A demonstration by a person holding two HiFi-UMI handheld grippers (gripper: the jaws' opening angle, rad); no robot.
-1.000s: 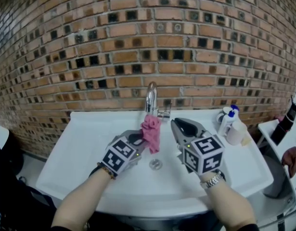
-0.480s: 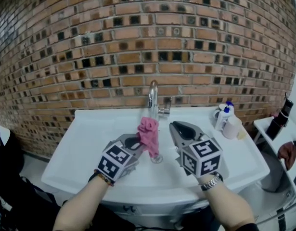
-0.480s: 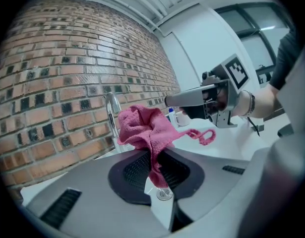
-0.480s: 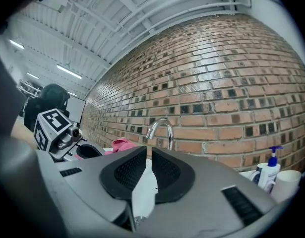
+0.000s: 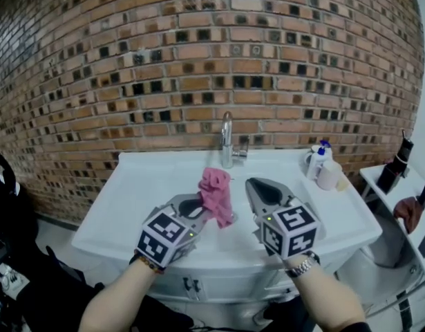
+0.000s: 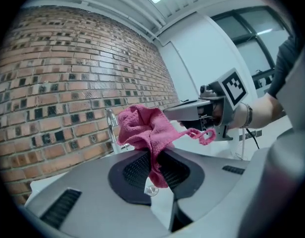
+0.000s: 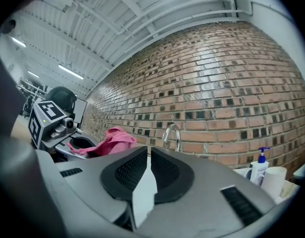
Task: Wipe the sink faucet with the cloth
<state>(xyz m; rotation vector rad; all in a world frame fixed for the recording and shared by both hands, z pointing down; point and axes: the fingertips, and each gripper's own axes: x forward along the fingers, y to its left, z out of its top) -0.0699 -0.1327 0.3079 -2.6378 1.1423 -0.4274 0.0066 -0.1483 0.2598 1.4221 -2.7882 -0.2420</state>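
A chrome faucet (image 5: pixel 227 140) stands at the back of the white sink (image 5: pixel 150 185), in front of the brick wall. My left gripper (image 5: pixel 202 209) is shut on a crumpled pink cloth (image 5: pixel 216 189), which bunches up above the pads (image 6: pixel 142 128) over the basin, well short of the faucet (image 6: pixel 111 125). My right gripper (image 5: pixel 257 185) hovers beside the cloth on the right. Its jaws have just been closing and stand nearly together (image 7: pixel 149 155) with nothing between them. The right gripper view shows the faucet (image 7: pixel 172 133) ahead and the cloth (image 7: pixel 110 140) to the left.
A pump bottle (image 5: pixel 321 159) and a white cup (image 5: pixel 329 175) stand on the sink's back right corner. A side shelf (image 5: pixel 392 185) with dark items is at the far right. A black bag (image 5: pixel 5 206) sits at the left.
Both grippers have drawn back from the faucet toward the sink's front edge. The cloth, which hung against the faucet's base, now hangs apart from it. The head view has backed away.
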